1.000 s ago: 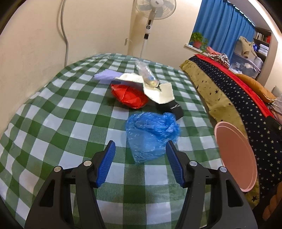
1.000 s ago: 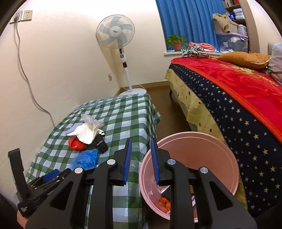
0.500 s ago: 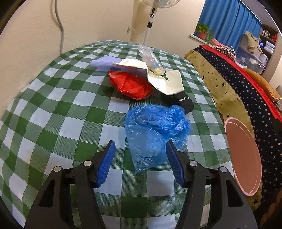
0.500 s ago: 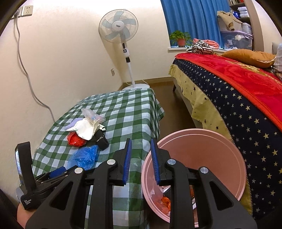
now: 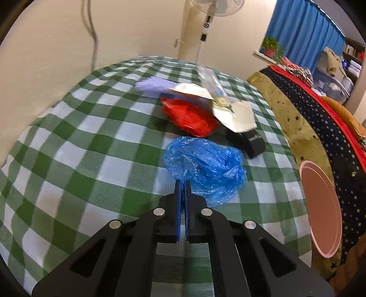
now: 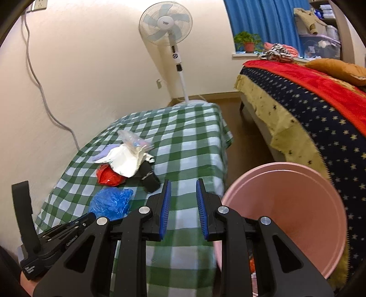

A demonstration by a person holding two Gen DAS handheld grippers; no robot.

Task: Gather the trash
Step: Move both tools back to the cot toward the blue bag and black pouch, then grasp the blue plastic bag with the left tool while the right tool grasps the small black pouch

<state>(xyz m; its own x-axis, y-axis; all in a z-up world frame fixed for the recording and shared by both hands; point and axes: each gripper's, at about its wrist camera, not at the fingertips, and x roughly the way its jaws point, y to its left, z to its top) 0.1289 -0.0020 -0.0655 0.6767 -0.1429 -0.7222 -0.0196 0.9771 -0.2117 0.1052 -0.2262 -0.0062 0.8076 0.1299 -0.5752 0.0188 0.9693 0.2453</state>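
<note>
left claw [image 5: 182,182] pinches blue bag [image 5: 205,166].

Home bedroom, star-patterned bed [image 6: 320,118], standing fan [image 6: 165,24], blue curtains [image 6: 263,20], checked tablecloth [image 6: 189,141]

What I count on my worktop [image 5: 68,141]

One blue bag [image 5: 205,166], one red bag [image 5: 189,116], one white wrapper [image 5: 238,114], one clear packet [image 5: 210,78], one purple glove [image 5: 153,85], one black box [image 5: 254,142]; one pink bin [image 6: 286,205] beside it, one fan [image 6: 165,24].
</note>
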